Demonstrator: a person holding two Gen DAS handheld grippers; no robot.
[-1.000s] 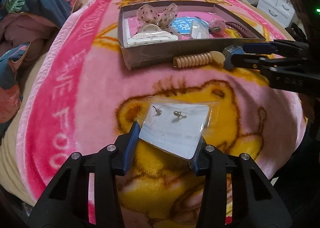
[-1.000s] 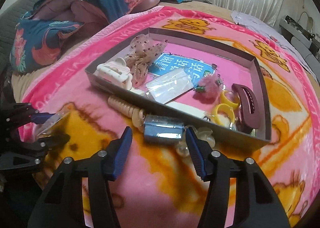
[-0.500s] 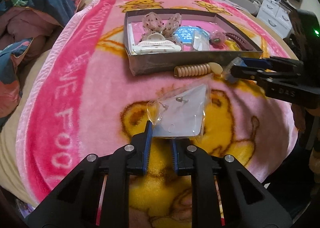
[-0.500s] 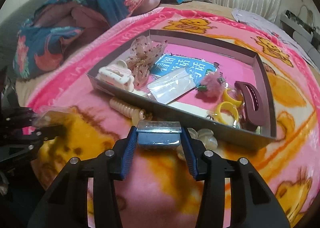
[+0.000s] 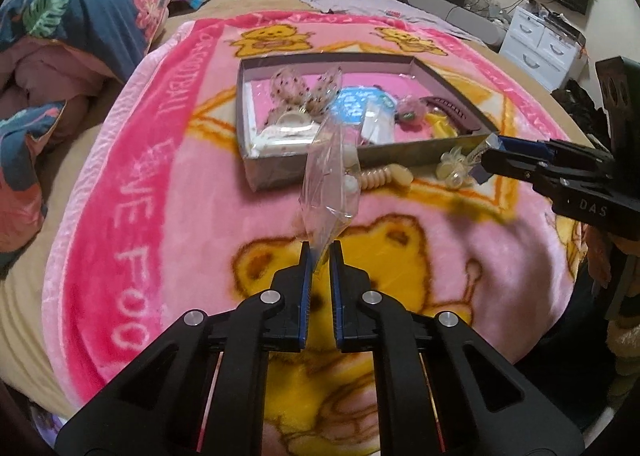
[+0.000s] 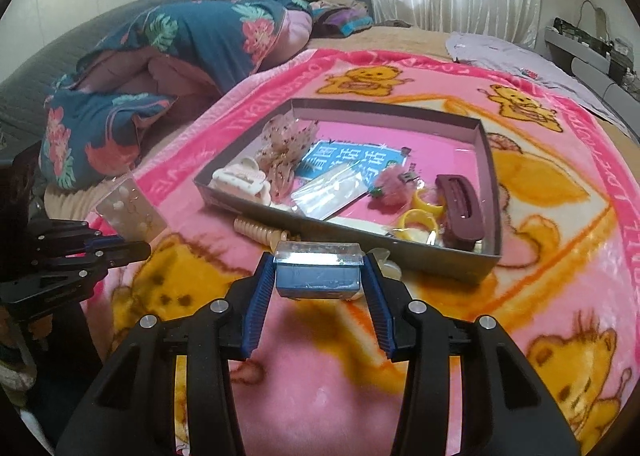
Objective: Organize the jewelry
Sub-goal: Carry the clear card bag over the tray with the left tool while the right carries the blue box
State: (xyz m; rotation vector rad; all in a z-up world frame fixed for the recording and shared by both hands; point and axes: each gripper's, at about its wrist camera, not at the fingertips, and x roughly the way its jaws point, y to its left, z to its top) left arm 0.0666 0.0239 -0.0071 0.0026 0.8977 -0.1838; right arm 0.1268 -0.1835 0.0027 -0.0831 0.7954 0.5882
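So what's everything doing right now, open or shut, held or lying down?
Left gripper: shut on the earring bag.
Earring bag: lifted, hanging upright.
Right gripper: shut on the small blue box.
Small blue box: held between the jaws.
Tray: open, holding hair clips.

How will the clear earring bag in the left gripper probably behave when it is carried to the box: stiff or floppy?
Probably floppy: the clear earring bag is thin film, pinched only at one corner by the left gripper, and it already creases. It likely weighs little, so it may swing or twist. The smooth plastic could slip, though the jaws look fully closed on it.
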